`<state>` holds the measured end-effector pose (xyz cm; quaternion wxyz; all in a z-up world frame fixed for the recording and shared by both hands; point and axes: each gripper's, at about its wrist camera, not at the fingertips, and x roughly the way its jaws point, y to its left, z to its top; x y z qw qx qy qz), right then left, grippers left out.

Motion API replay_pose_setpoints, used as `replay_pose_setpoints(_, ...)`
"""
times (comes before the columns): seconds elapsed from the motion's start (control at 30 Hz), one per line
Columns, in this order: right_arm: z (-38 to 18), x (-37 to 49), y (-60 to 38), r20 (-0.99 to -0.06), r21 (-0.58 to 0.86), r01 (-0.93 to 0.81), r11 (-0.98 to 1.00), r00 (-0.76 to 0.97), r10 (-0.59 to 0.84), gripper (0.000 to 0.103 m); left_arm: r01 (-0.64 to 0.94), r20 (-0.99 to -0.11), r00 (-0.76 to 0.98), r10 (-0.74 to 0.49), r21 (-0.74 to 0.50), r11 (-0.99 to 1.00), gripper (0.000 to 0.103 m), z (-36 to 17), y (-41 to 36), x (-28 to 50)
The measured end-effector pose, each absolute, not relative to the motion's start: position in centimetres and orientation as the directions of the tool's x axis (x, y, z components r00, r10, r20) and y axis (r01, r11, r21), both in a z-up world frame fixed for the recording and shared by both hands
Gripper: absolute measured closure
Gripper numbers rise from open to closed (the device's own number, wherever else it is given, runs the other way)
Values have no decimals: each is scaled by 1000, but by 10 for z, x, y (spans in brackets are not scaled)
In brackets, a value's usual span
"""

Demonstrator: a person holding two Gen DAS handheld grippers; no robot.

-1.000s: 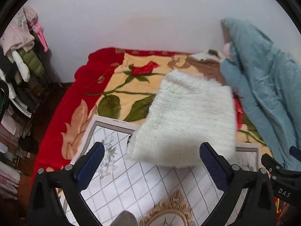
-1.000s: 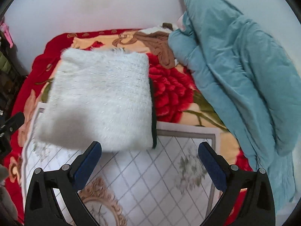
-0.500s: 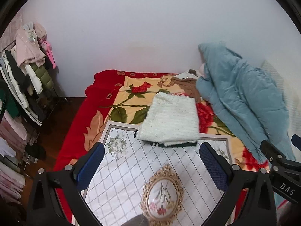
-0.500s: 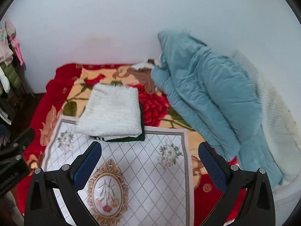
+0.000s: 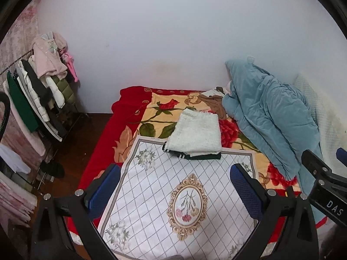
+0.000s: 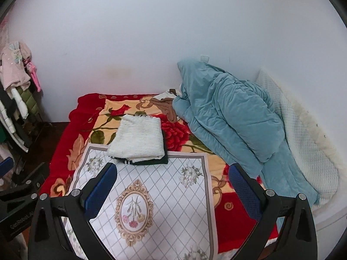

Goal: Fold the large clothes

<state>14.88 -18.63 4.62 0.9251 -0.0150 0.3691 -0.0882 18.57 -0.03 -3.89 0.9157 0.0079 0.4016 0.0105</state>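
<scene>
Now folded white sweater (image 5: 196, 133) atop dark garment (image 5: 202, 156) on bed; left tongs (image 5: 174, 187), right tongs (image 6: 172, 186) released, empty.

fuzzy knit sweater (image 5: 196, 133), plush blanket (image 5: 130, 119)

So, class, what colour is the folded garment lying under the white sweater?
Dark green garment, clearest in the right wrist view.
</scene>
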Motion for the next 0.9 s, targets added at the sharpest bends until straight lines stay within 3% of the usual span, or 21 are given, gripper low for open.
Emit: replay_pose_setpoints(0.9,84,103,-203,-658,-73,122,990,740,-140,0,-46,-689,723,52,27,999,0,-13,-5,147)
